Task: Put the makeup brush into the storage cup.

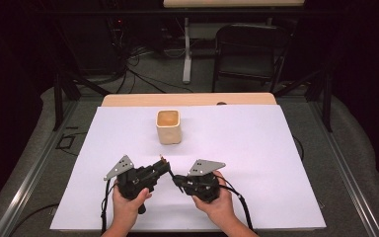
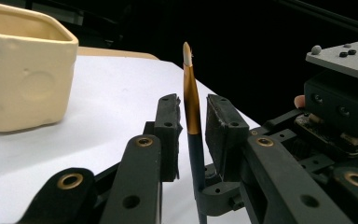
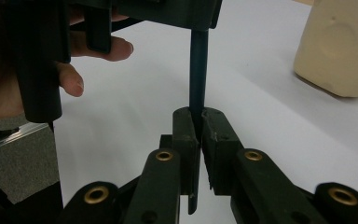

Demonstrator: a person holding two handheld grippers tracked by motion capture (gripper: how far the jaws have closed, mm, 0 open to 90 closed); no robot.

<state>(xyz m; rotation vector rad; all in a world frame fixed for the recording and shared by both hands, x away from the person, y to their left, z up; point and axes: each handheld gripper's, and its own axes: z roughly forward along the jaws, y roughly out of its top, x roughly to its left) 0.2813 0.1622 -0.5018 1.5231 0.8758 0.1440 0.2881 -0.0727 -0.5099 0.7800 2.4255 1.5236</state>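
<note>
A thin paintbrush [image 2: 191, 102] with a black handle, a copper ferrule and a pale tip stands upright between my two grippers near the table's front. My right gripper [image 3: 199, 116] is shut on the brush's black handle [image 3: 198, 70]. My left gripper [image 2: 193, 112] has its jaws on either side of the ferrule. A narrow gap still shows beside one pad [image 2: 221, 126], so it is open around the brush. In the high view the left gripper [image 1: 164, 167] and right gripper [image 1: 176, 178] meet tip to tip. A cream square cup [image 1: 168, 127] stands behind them.
A white sheet [image 1: 256, 163] covers the wooden table [image 1: 187, 99]. The cream cup [image 2: 23, 74] is near the left gripper, off to its left. Beyond the table stand a black folding chair [image 1: 249, 49] and a white table leg [image 1: 186, 49], with cables on the floor.
</note>
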